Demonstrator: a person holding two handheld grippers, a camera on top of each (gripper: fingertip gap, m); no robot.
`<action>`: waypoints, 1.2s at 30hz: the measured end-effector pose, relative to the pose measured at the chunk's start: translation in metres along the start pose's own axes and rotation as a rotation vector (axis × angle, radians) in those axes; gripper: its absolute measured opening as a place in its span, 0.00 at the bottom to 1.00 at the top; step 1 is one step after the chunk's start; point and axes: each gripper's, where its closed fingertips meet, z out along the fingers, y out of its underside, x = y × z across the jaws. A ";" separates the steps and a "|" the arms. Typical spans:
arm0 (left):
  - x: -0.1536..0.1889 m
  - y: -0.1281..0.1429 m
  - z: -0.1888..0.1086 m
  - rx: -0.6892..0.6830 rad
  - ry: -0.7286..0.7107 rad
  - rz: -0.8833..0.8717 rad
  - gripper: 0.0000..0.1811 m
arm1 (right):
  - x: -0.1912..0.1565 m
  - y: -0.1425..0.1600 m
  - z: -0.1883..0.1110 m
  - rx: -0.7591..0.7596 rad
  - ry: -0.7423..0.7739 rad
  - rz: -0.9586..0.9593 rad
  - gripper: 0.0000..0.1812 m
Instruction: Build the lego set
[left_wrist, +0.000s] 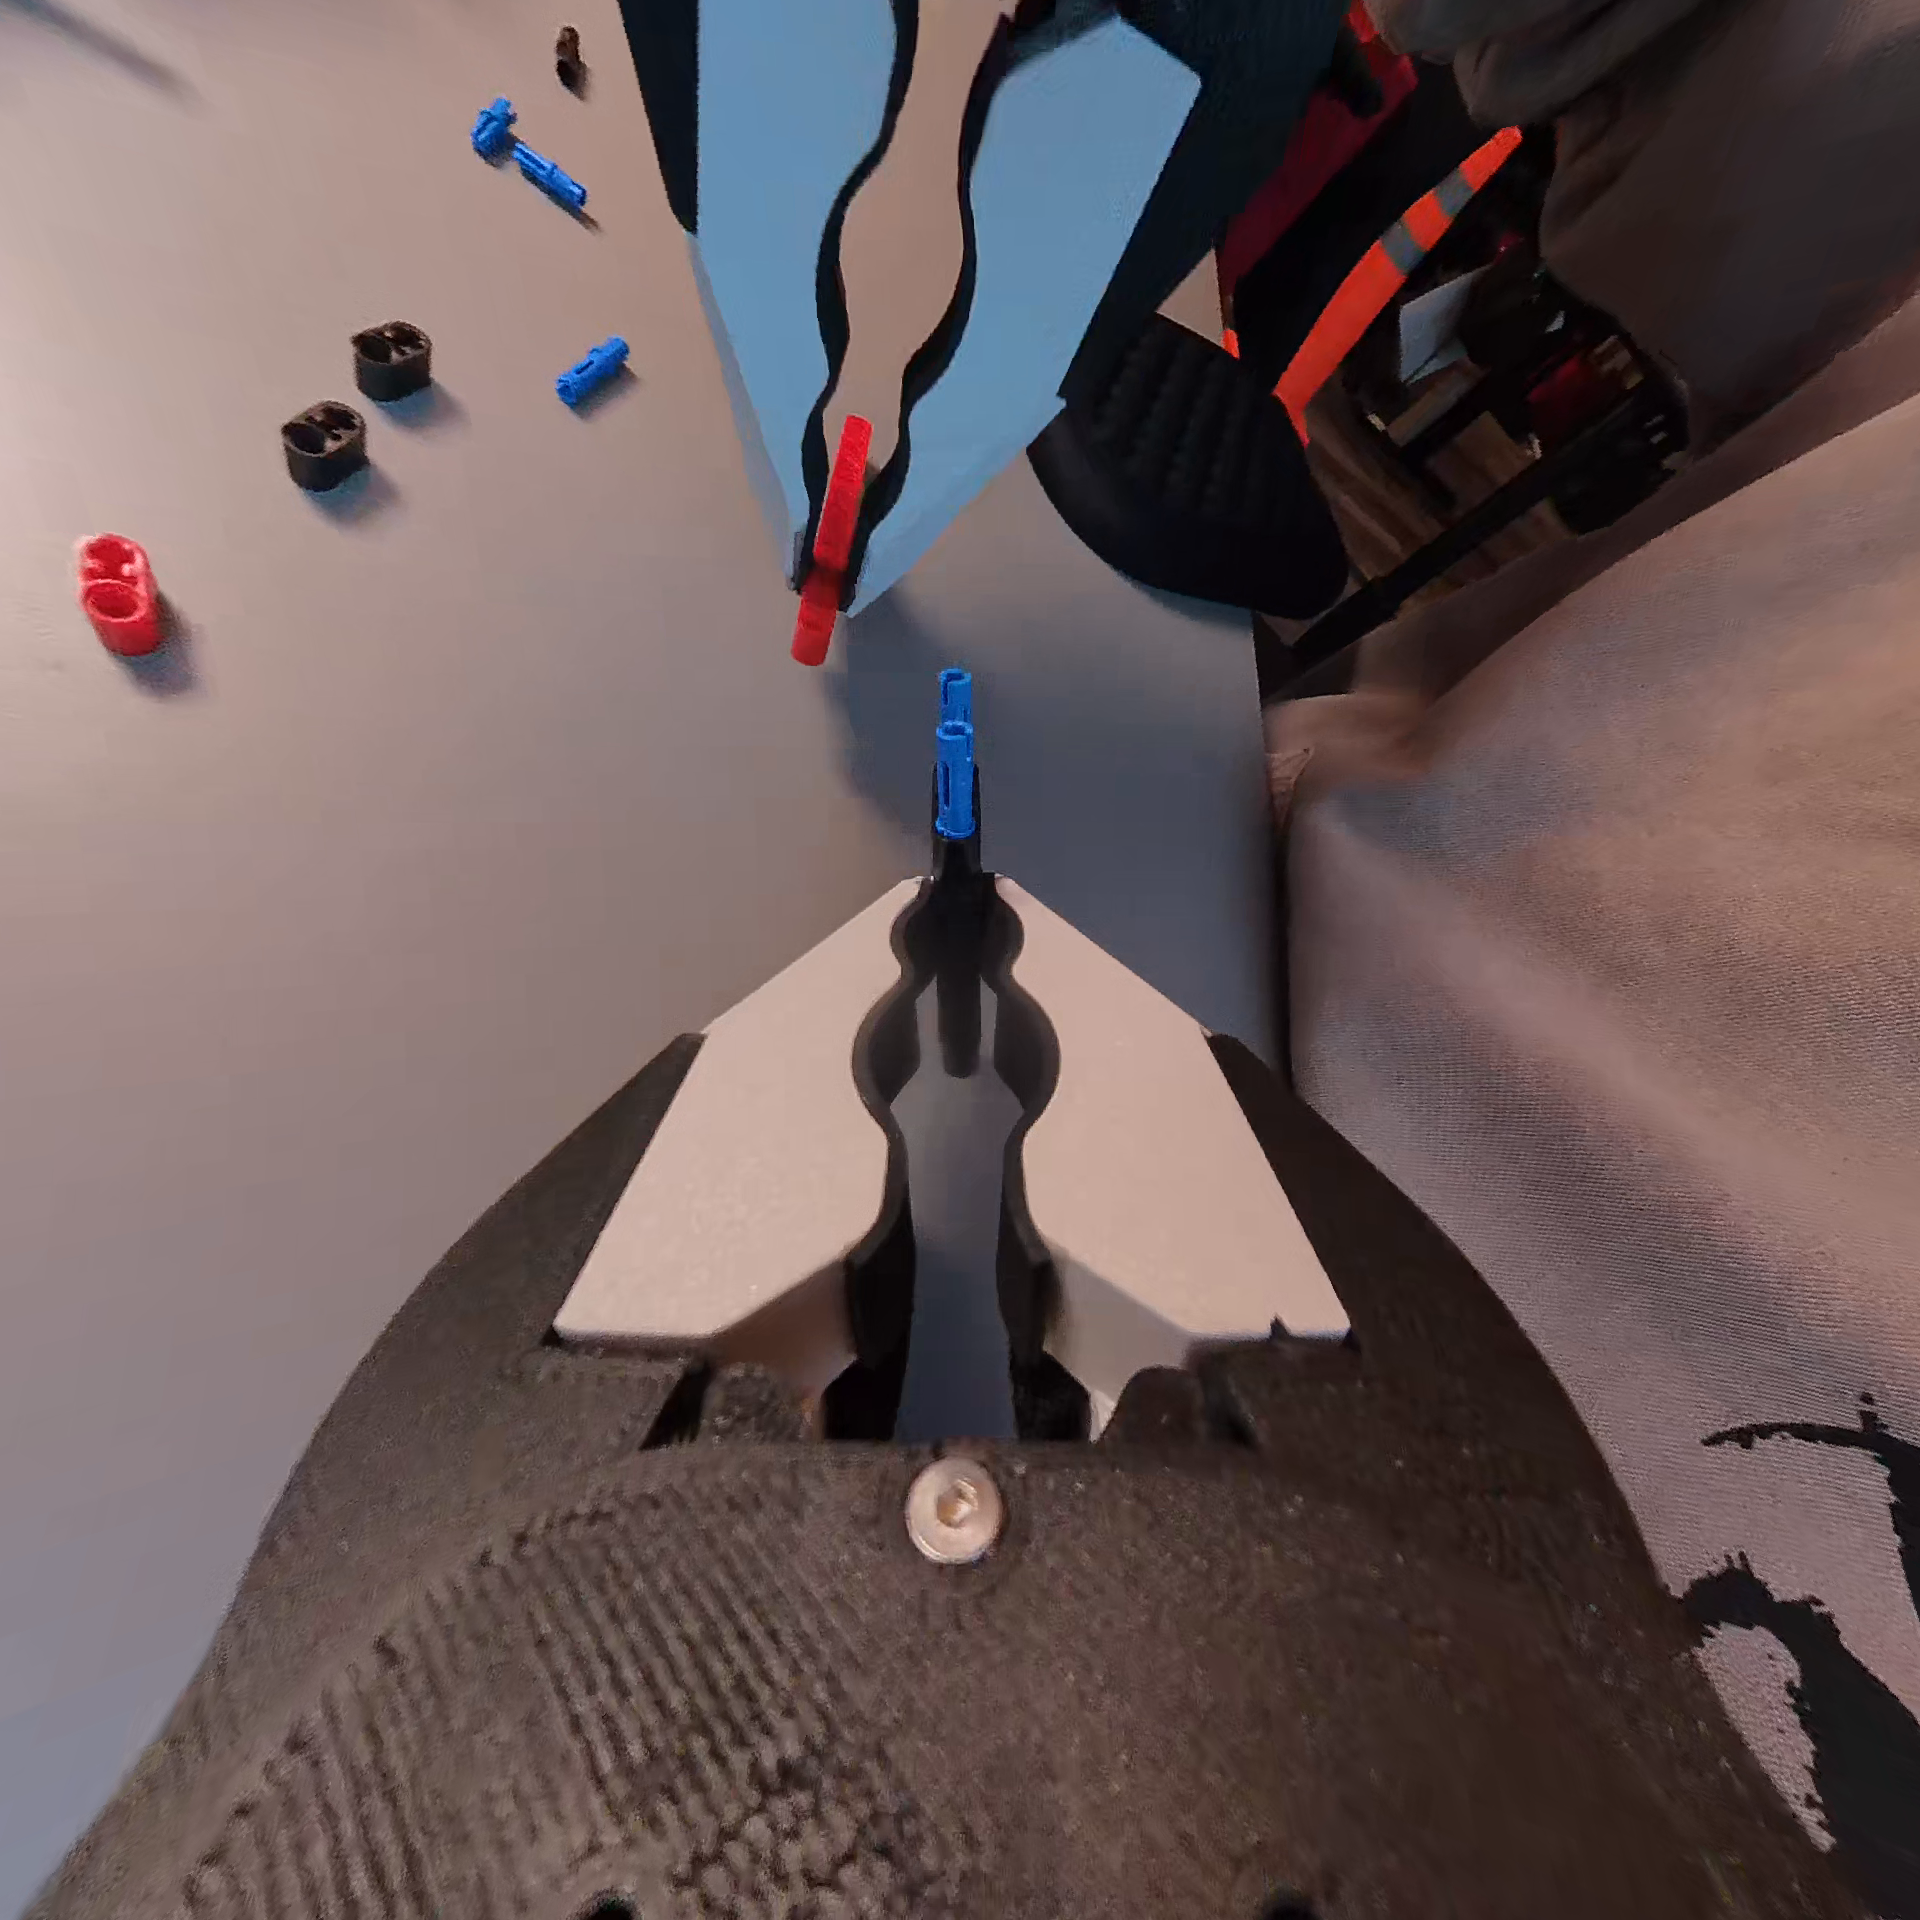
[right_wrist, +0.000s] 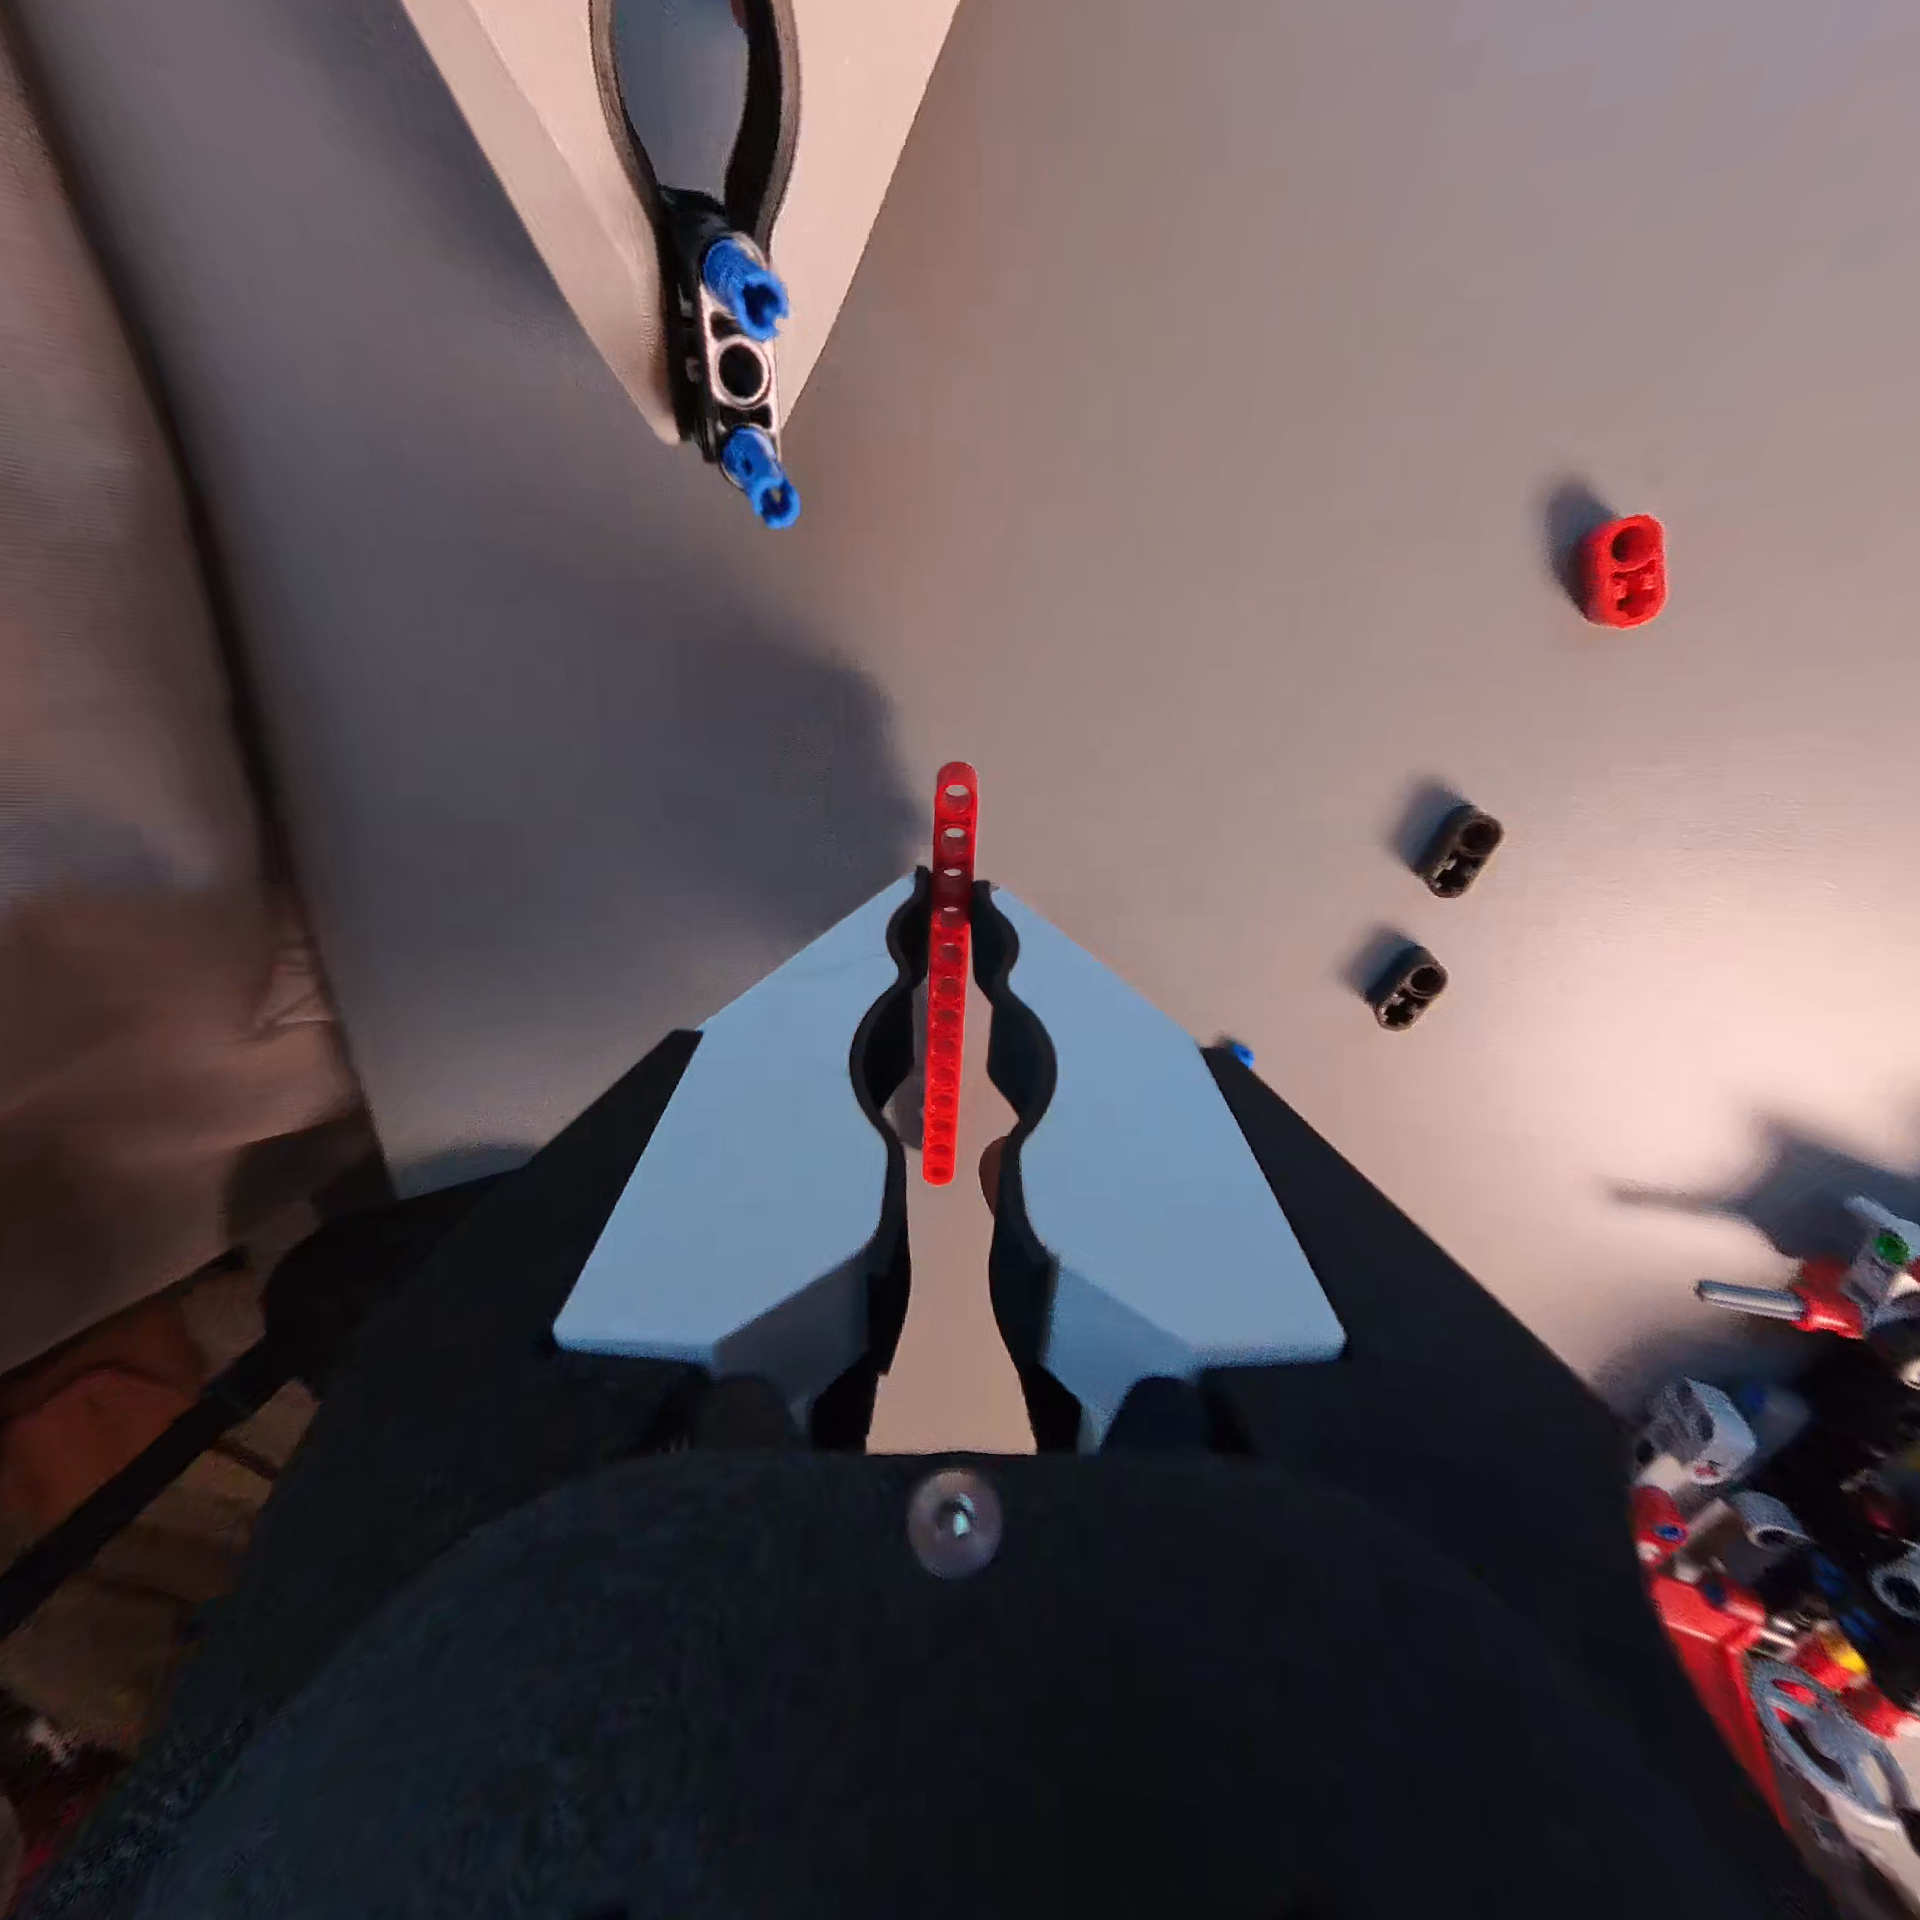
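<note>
My left gripper (left_wrist: 956, 881) is shut on a short black beam (left_wrist: 956, 977) with two blue pins (left_wrist: 954, 764) sticking out of it. It also shows in the right wrist view (right_wrist: 732, 431), where the black beam (right_wrist: 740, 366) shows an empty middle hole between the blue pins (right_wrist: 746, 289). My right gripper (right_wrist: 951, 888) is shut on a long red beam (right_wrist: 948, 966) with several holes, held edge-on. In the left wrist view the right gripper (left_wrist: 826, 592) holds the red beam (left_wrist: 836, 530) just above and left of the pins. Both are above the grey table (left_wrist: 520, 935).
Loose on the table lie a red connector (left_wrist: 116, 592) (right_wrist: 1623, 569), two black connectors (left_wrist: 324, 445) (left_wrist: 392, 358) (right_wrist: 1460, 847) (right_wrist: 1405, 985) and blue pins (left_wrist: 590, 371) (left_wrist: 525, 156). A partly built red and grey model (right_wrist: 1797, 1538) stands at the right wrist view's lower right. A person's grey clothing (left_wrist: 1610, 935) is alongside. About 8 centimeters separates my left fingertips from my right. From the right gripper's tips to the red connector (left_wrist: 116, 592) is close to 11 centimeters. Look for it in the right wrist view (right_wrist: 1624, 553) too.
</note>
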 end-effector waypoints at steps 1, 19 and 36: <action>-0.002 0.000 0.000 0.005 -0.012 -0.002 0.03 | 0.003 0.000 0.003 -0.005 0.034 -0.008 0.02; -0.010 0.004 0.002 -0.023 -0.079 0.028 0.03 | 0.015 -0.012 0.011 0.228 0.202 -0.057 0.03; -0.009 -0.003 0.001 -0.062 -0.173 0.176 0.03 | -0.021 -0.064 -0.048 0.433 -0.093 -0.046 0.02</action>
